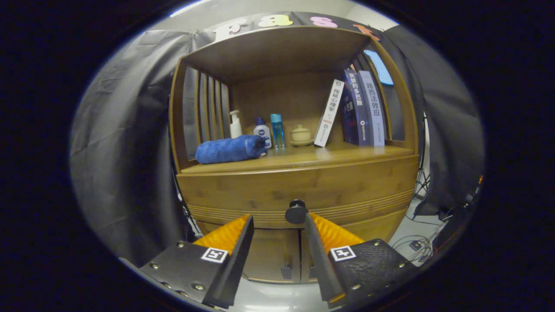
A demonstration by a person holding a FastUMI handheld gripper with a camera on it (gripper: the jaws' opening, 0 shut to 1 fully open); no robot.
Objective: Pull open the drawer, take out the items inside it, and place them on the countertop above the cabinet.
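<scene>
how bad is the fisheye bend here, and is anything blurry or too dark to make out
Gripper view: strong fisheye bend, the cabinet bulging outward, its side posts curving; the focus is fairly sharp on the drawer knob and the blue towel; the lower doors sit in shadow; no harsh glare on the wood; the open gripper looms large, the knob just off one fingertip.

Countertop (347, 155): held a rolled towel (230, 149) at left, 3 bottles (262, 132) and a lidded pot (301, 135) behind it, 3 books (358, 108) at right.
Drawer (243, 190): sat shut below the countertop.
Knob (296, 212): stood just ahead of the gripper (278, 223), whose fingers were spread apart.
</scene>
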